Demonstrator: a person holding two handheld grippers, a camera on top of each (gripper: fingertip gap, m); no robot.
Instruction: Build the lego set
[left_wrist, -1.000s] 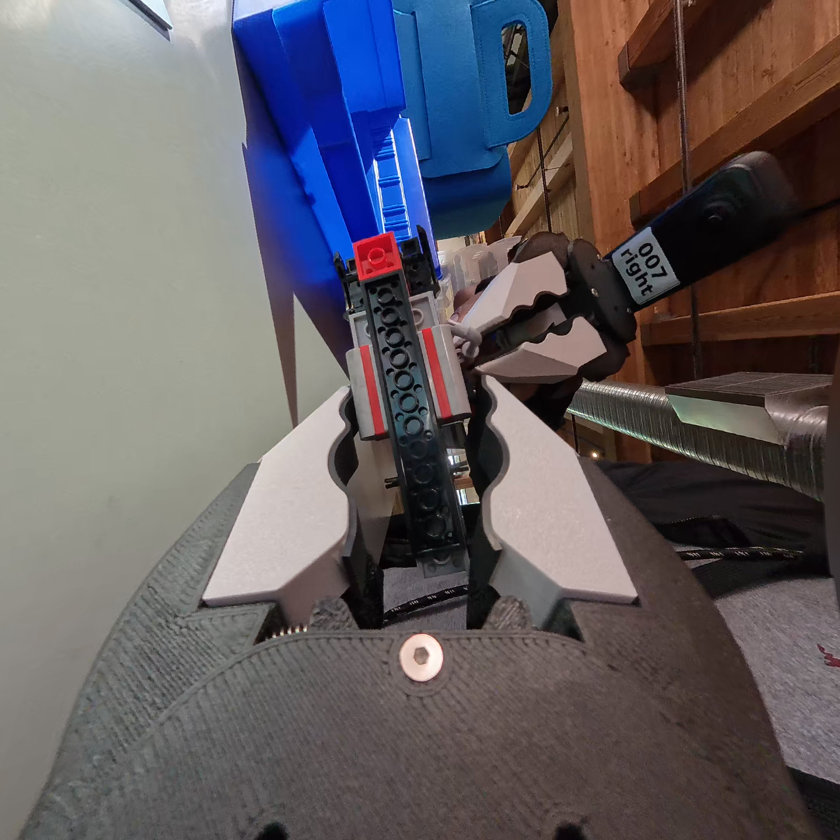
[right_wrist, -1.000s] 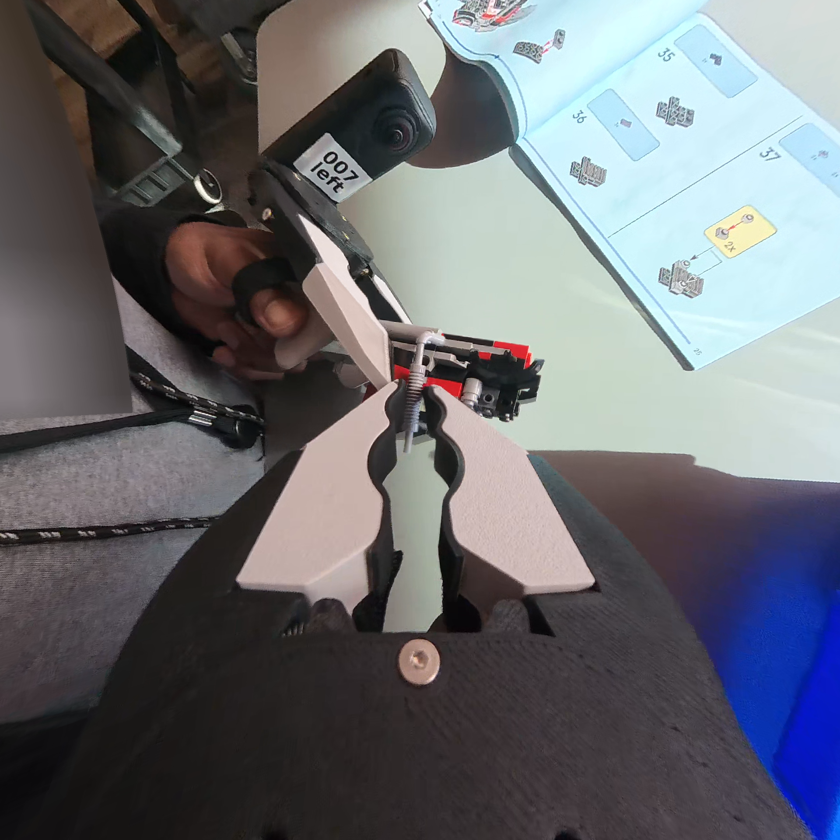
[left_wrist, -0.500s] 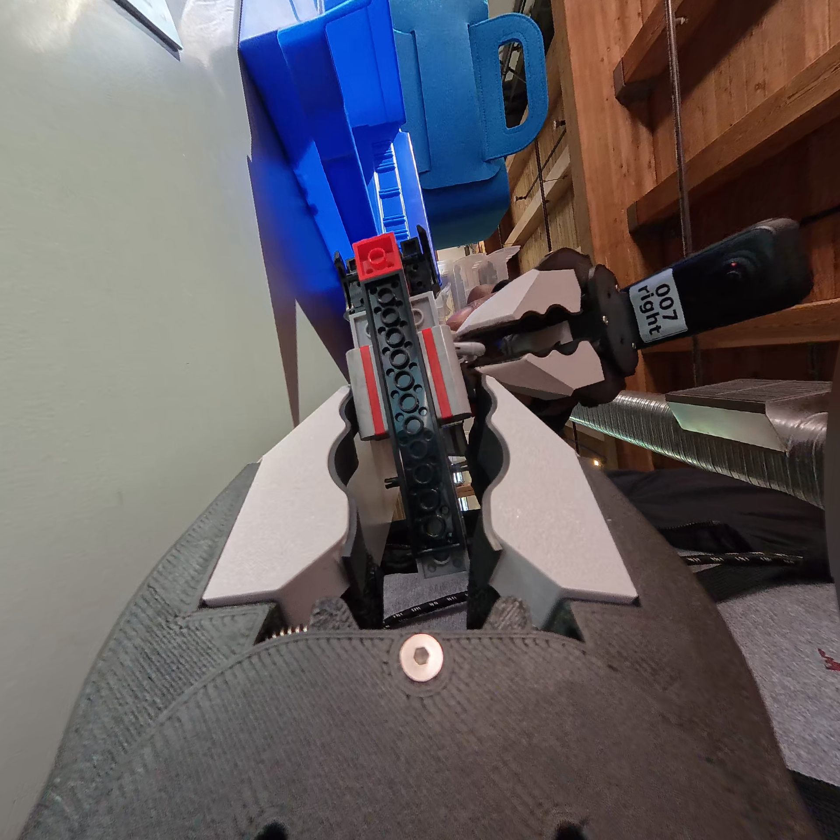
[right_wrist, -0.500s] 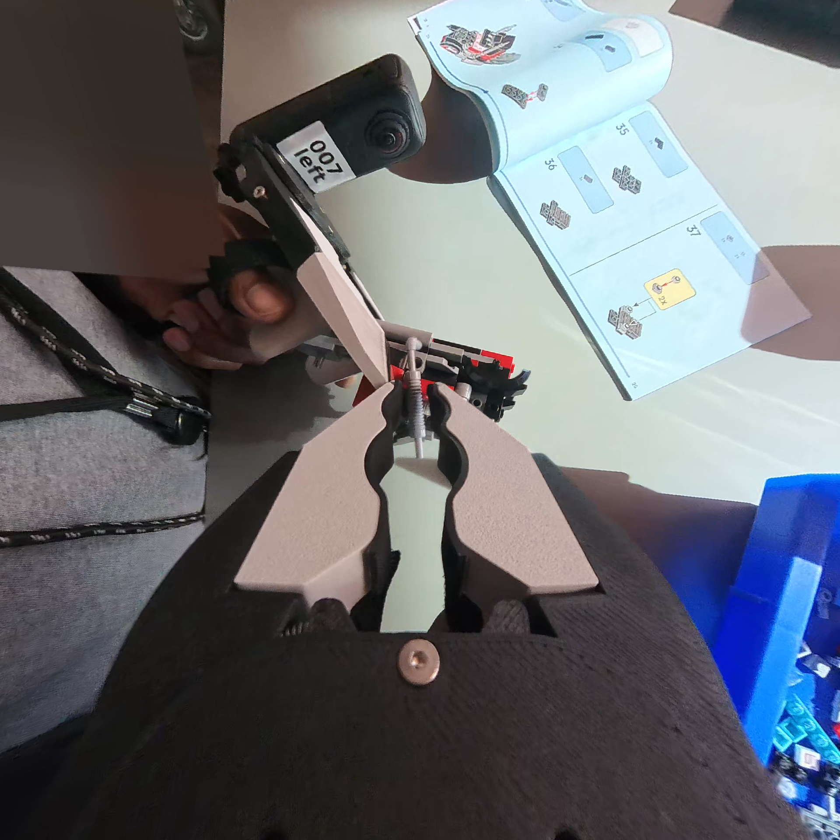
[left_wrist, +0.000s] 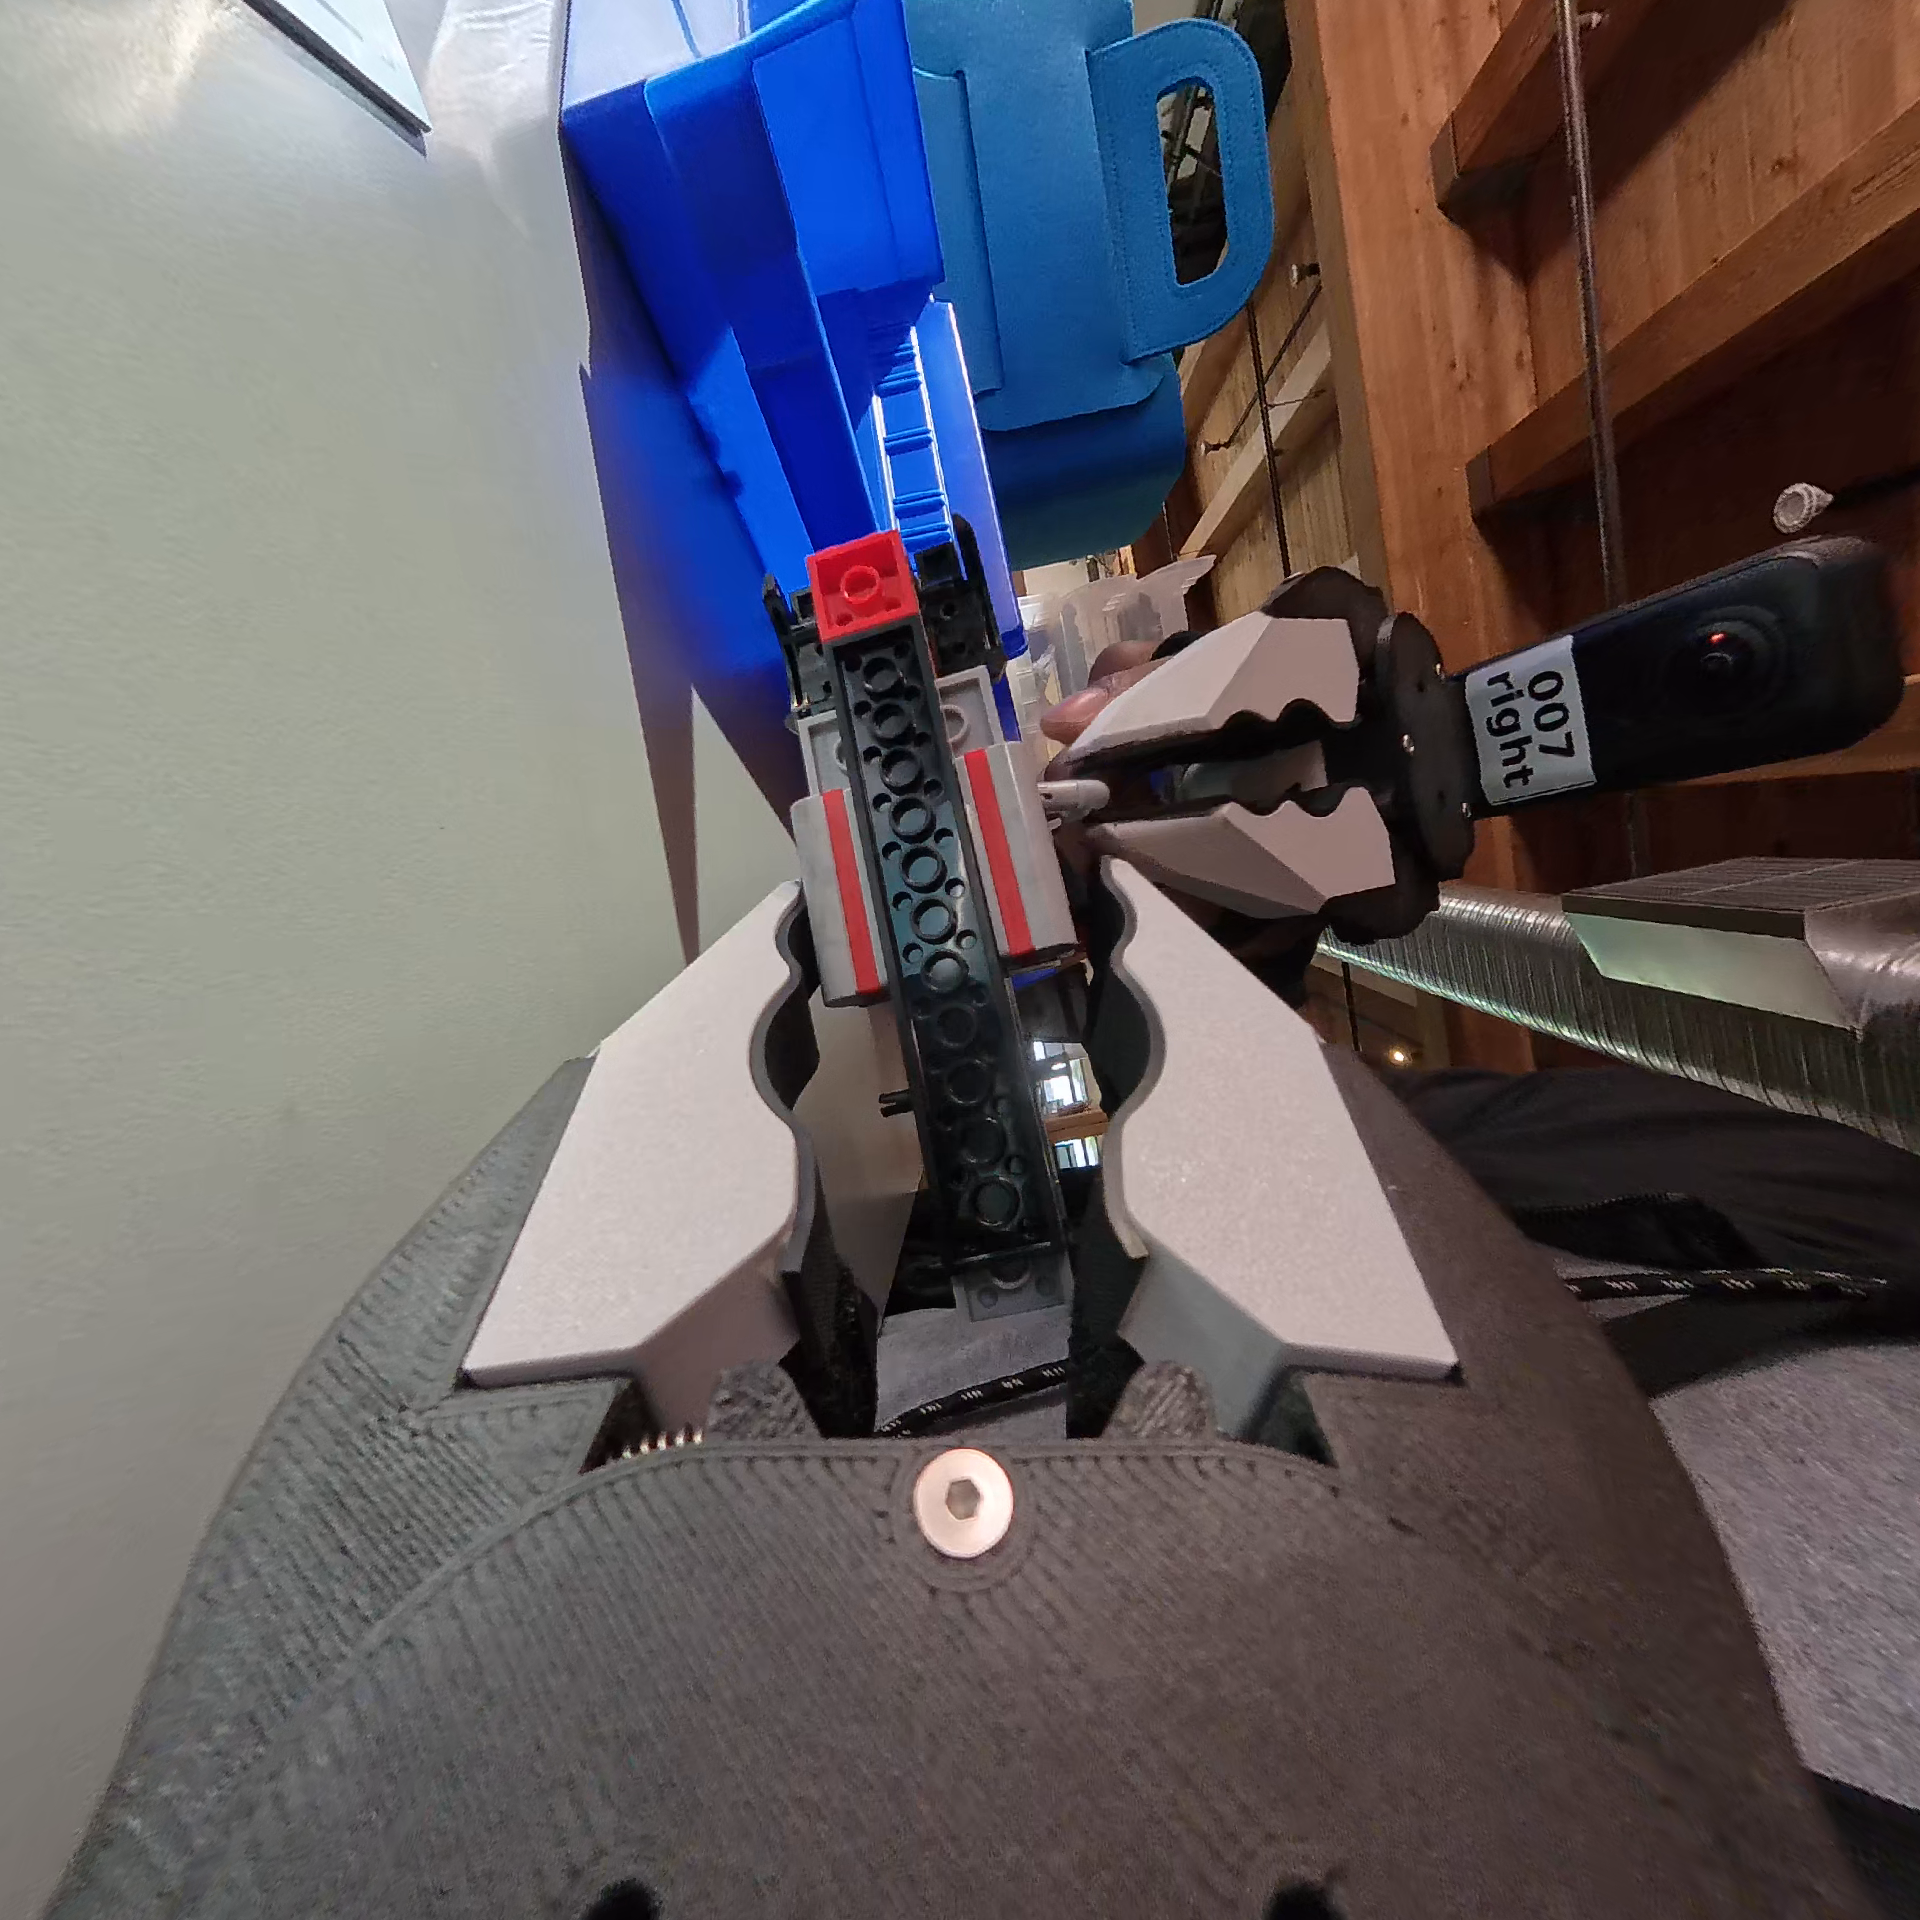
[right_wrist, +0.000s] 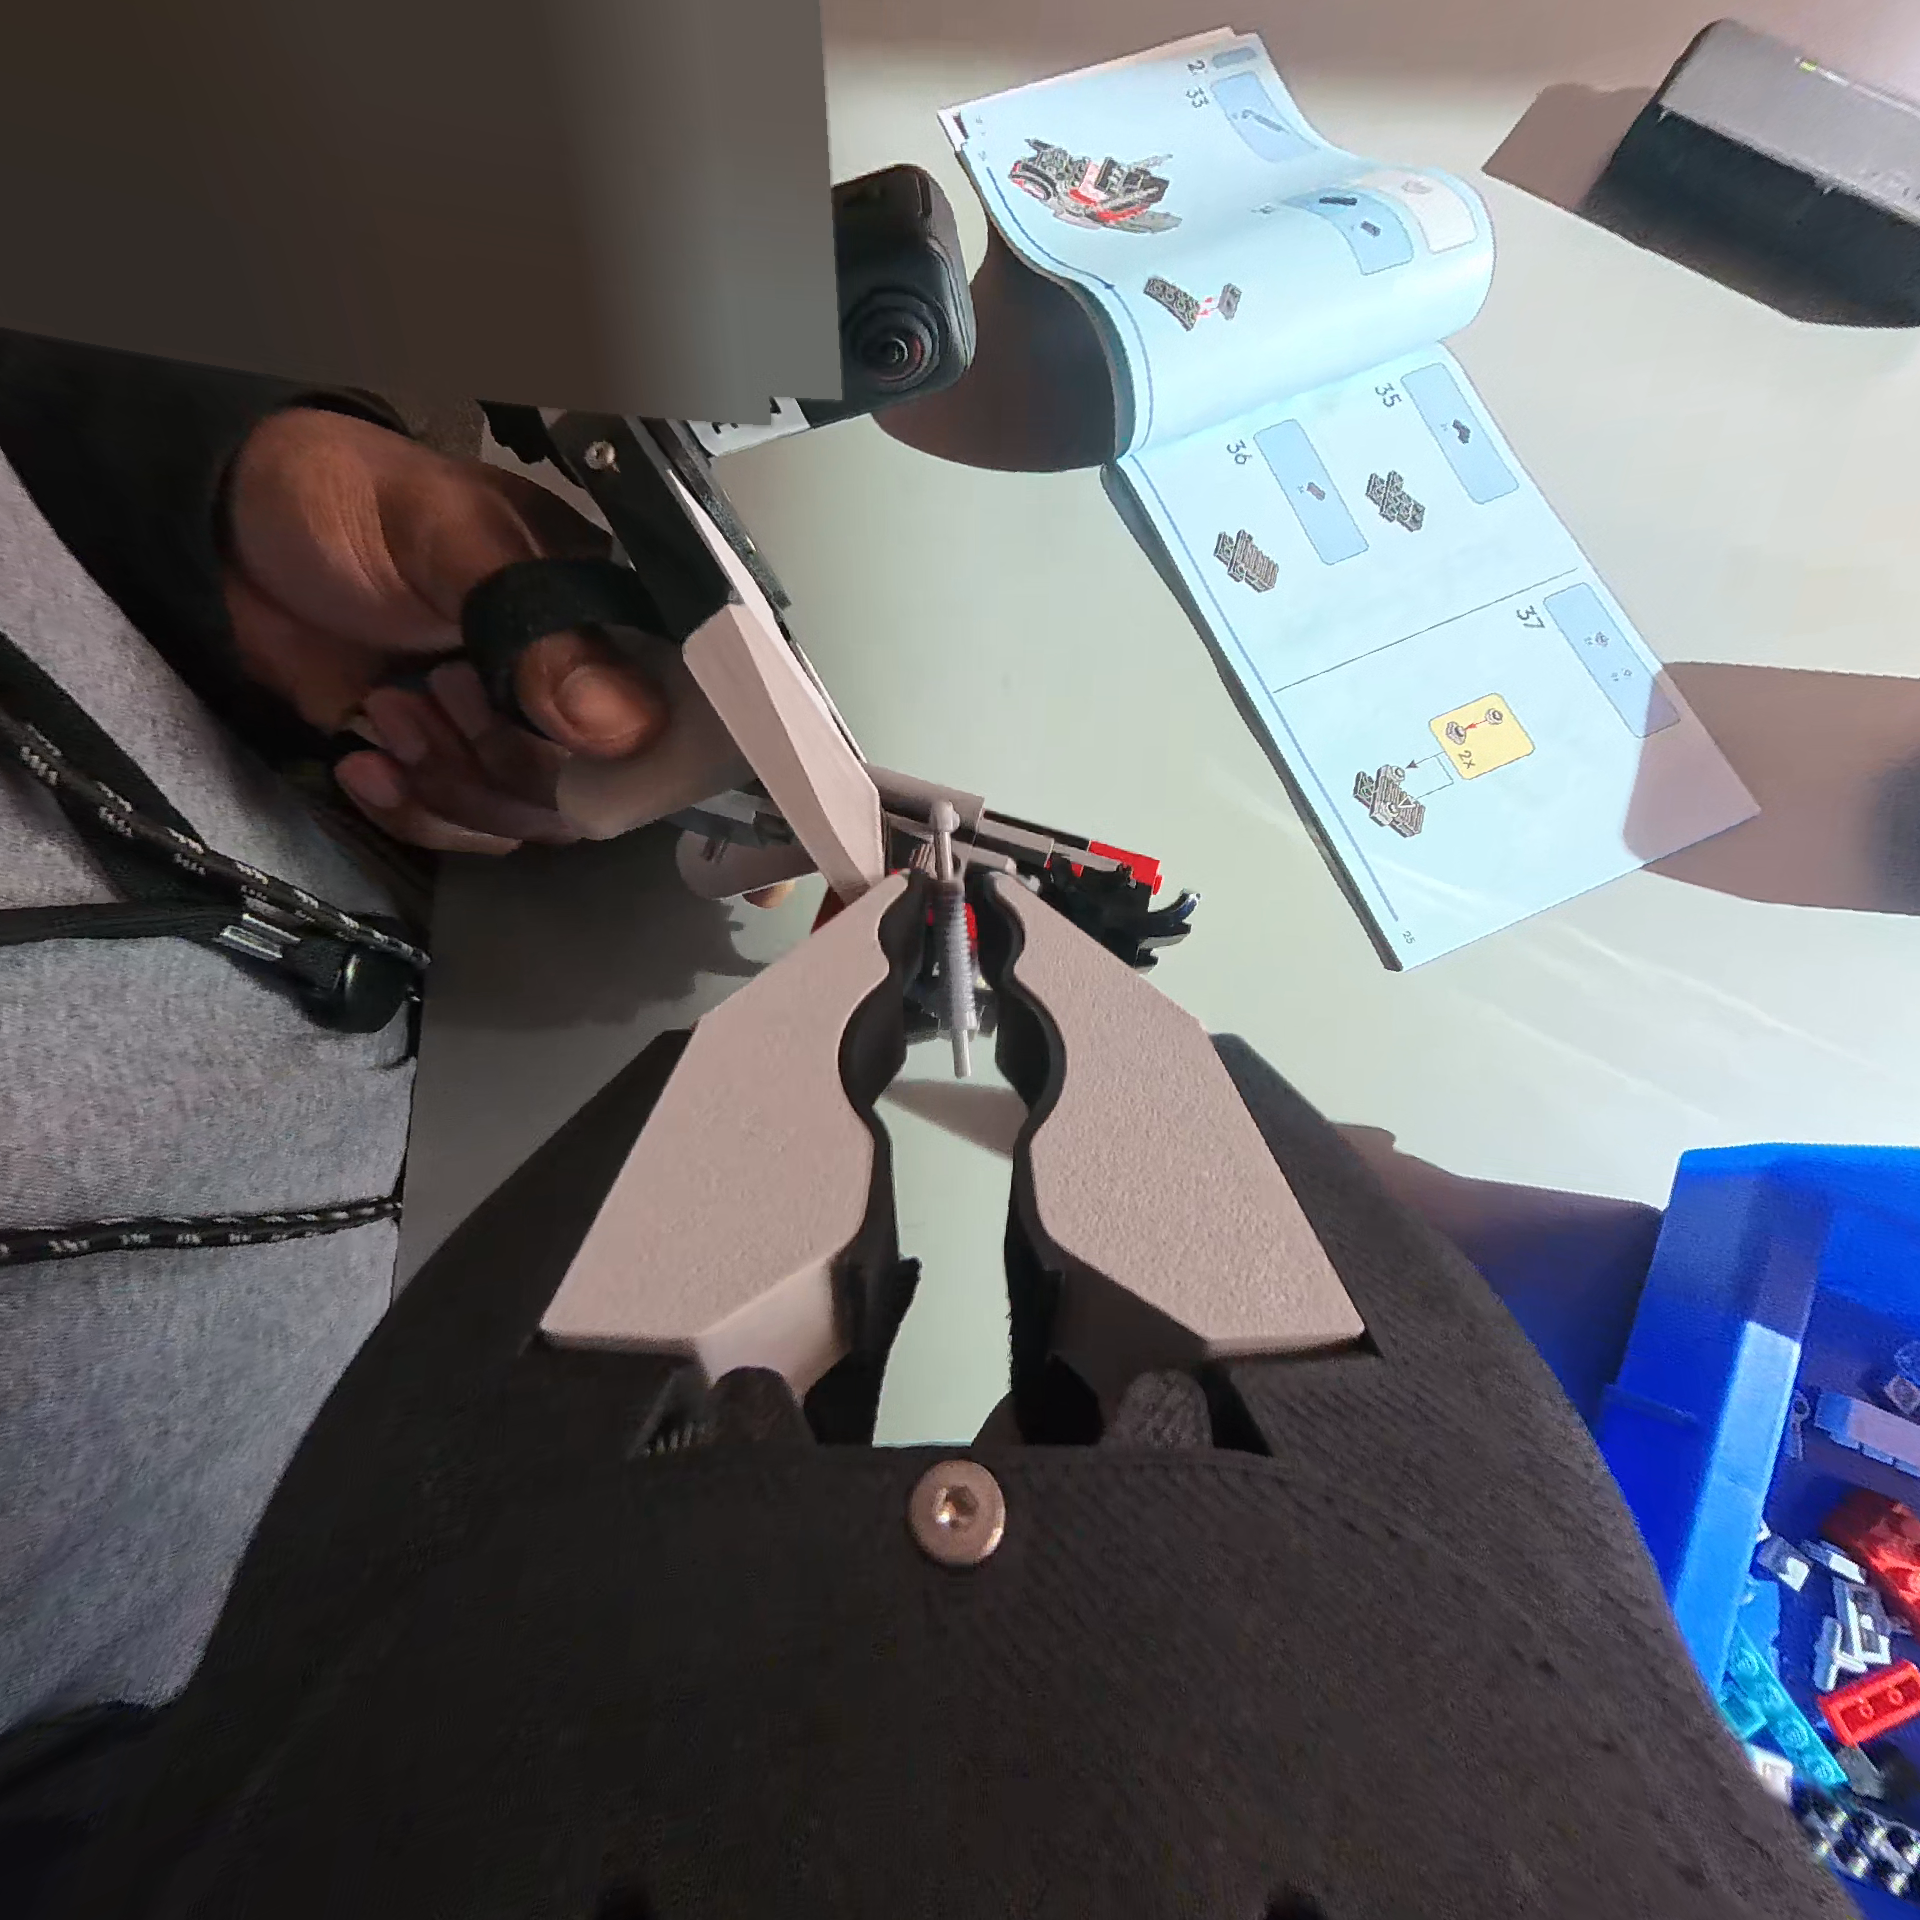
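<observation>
One lego model (left_wrist: 914, 894), black with grey and red sides, is sitting clamped between the two fingers of the left gripper (left_wrist: 951, 935), held above the pale table (left_wrist: 260, 727). One thin grey pin (right_wrist: 954, 966) is being pinched by the right gripper (right_wrist: 951, 914), its far end meeting the model's side. The left wrist view is showing the model's studded black underside and one red brick at its tip. Only the right wrist view is showing the one open instruction booklet (right_wrist: 1403, 540), the person's hand (right_wrist: 416, 623) on the left gripper's handle, and loose pieces lying in the one blue bin (right_wrist: 1756, 1403).
</observation>
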